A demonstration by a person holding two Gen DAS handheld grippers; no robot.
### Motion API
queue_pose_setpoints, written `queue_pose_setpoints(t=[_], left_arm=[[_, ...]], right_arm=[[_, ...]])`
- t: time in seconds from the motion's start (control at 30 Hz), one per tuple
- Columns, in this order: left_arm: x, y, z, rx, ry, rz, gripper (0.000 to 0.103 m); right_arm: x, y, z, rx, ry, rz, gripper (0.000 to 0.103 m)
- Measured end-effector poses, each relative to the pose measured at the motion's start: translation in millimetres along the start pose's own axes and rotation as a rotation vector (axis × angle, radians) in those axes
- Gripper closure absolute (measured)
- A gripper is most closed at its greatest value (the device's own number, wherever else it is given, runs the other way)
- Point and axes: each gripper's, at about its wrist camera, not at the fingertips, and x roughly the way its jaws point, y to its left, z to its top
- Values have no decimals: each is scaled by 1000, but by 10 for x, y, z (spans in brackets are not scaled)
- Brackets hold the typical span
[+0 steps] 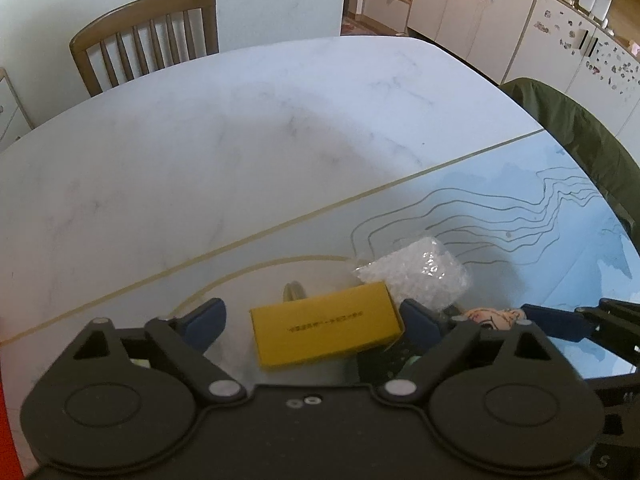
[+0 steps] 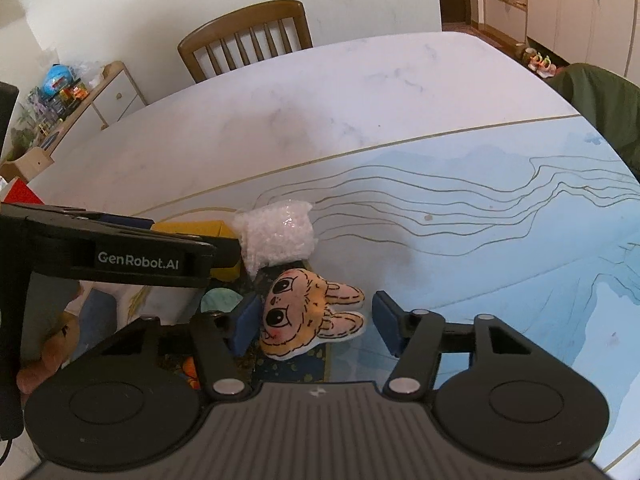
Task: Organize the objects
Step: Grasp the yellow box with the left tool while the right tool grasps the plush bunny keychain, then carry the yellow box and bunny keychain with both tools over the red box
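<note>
A yellow box [image 1: 326,324] with black print lies on the table between the spread fingers of my left gripper [image 1: 314,322], which is open around it. Just behind it sits a clear bubble-wrap bundle [image 1: 420,270]. In the right wrist view the same bubble-wrap bundle [image 2: 278,238] lies beside the yellow box [image 2: 200,229], which is partly hidden by the left gripper's body. A flat cartoon rabbit toy [image 2: 304,314] lies between the fingers of my right gripper [image 2: 316,326], which is open. The left blue pad [image 2: 245,326] is close to the toy's face.
A white marble table [image 1: 200,128] carries a blue mat with contour lines [image 2: 500,220]. A wooden chair [image 1: 148,36] stands at the far side, and a green jacket [image 1: 580,136] hangs at the right edge. A dark patterned item [image 2: 292,366] lies under the rabbit toy.
</note>
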Motion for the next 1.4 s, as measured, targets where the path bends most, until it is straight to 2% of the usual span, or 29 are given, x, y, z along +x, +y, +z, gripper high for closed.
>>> queue_pose_setpoints(t=[0.07, 0.4, 0.73, 1.13, 1.4], left_arm=[[-3, -1, -10, 0, -6, -3, 27], [-63, 101, -55, -19, -13, 4, 29], [-397, 366, -93, -84, -22, -19, 29], [-1121, 732, -212, -125, -112, -56, 29], [-1539, 1164, -433, -182, -108, -28, 29]], right_arm=[[0, 5, -8, -2, -3, 3, 50], [-92, 14, -36, -7, -26, 0, 52], [-481, 161, 25, -48, -69, 1, 52], [-996, 719, 178, -135, -128, 57, 52], [-1242, 1296, 202, -212, -156, 119, 52]])
